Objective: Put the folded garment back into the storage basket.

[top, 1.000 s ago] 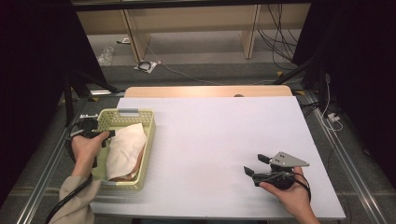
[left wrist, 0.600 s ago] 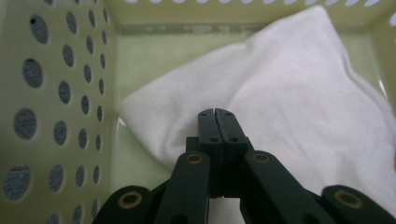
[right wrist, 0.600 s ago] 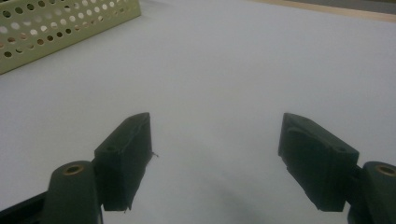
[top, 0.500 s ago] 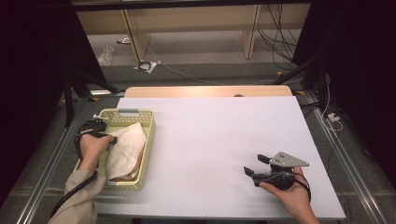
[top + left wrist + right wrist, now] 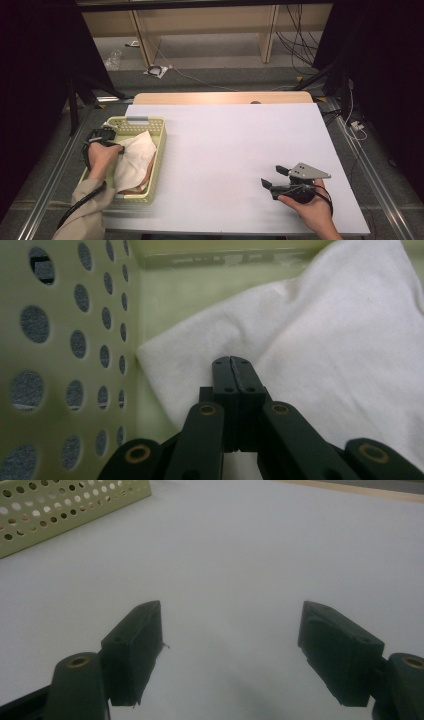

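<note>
A white cloth (image 5: pixel 136 156) lies crumpled in a pale green perforated basket (image 5: pixel 135 120) at the table's left. My left gripper (image 5: pixel 121 148) reaches into the basket from its left side under the hand. In the left gripper view its jaws stand pressed together, and the left gripper (image 5: pixel 231 361) is shut on the white cloth (image 5: pixel 325 340) near its edge, beside the basket's holed wall (image 5: pixel 60 340). My right gripper (image 5: pixel 273 177) rests near the table's front right, open. In the right gripper view the right gripper (image 5: pixel 230 630) has nothing between its jaws over the bare white table (image 5: pixel 250 540).
Something pinkish (image 5: pixel 145 176) lies under the cloth in the basket. The basket's side (image 5: pixel 60 505) appears far off in the right gripper view. Beyond the table's far edge are a wooden strip (image 5: pixel 225 97), floor cables and dark stands.
My left hand has sunk a little into the basket onto the cloth. The right hand and its gripper have kept still.
</note>
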{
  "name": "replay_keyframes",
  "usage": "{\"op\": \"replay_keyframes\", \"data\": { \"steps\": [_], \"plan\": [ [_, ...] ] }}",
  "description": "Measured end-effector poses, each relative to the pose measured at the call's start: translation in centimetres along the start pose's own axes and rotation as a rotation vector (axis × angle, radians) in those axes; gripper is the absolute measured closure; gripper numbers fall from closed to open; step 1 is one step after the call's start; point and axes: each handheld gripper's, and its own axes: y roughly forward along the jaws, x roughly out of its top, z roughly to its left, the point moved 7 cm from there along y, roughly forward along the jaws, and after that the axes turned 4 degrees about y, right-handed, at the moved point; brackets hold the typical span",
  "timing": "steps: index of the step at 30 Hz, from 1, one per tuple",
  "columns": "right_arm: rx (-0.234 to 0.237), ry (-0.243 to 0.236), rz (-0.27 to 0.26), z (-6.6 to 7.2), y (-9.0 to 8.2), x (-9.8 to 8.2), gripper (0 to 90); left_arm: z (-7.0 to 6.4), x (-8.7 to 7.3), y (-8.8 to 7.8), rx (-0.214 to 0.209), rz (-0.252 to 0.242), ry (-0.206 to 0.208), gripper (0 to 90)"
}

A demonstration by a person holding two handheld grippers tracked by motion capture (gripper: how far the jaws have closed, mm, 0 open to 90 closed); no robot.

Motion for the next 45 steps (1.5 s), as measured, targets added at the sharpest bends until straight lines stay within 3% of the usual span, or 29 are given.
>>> {"op": "replay_keyframes", "data": {
  "steps": [3, 6, 8, 10, 12, 15, 18, 25, 30, 40, 45],
  "plan": [
    [0.0, 0.0, 0.0, 0.0, 0.0, 0.0, 26.8, -0.2, 0.1, -0.5, -0.005, -0.019, 0.003, 88.1],
    [-0.001, -0.002, -0.002, 0.0, 0.0, 0.0, 26.8, -1.0, 0.2, -1.8, -0.047, -0.069, 0.005, 86.4],
    [0.003, 0.001, -0.008, 0.0, 0.1, 0.0, 26.8, -1.9, 0.0, -2.5, -0.09, -0.072, 0.025, 83.6],
    [0.003, 0.0, -0.005, 0.0, 0.1, 0.0, 26.8, -3.2, -0.4, -3.1, -0.144, -0.067, 0.054, 77.9],
    [0.004, -0.002, -0.005, 0.1, 0.1, 0.0, 26.8, -4.6, -0.7, -3.5, -0.166, -0.075, 0.104, 73.4],
    [0.001, -0.003, -0.005, 0.1, 0.0, 0.1, 26.8, -6.3, -1.5, -3.7, -0.209, -0.045, 0.161, 66.0],
    [0.005, 0.0, -0.01, 0.1, 0.1, 0.1, 26.8, -7.0, -2.0, -3.5, -0.207, -0.015, 0.199, 66.8],
    [0.003, -0.002, 0.002, 0.1, 0.1, 0.0, 26.8, -7.4, -2.8, -2.5, -0.213, 0.045, 0.219, 81.4],
    [0.004, -0.003, 0.004, 0.1, 0.0, 0.0, 26.8, -7.2, -3.3, -2.2, -0.196, 0.087, 0.221, 89.2],
    [0.004, -0.002, 0.001, 0.2, 0.1, 0.0, 26.8, -6.1, -3.2, -2.1, -0.201, 0.143, 0.215, 89.5],
    [0.005, -0.002, 0.003, 0.2, 0.0, 0.0, 26.8, -5.4, -2.9, -2.0, -0.178, 0.164, 0.218, 89.6]
  ]
}}
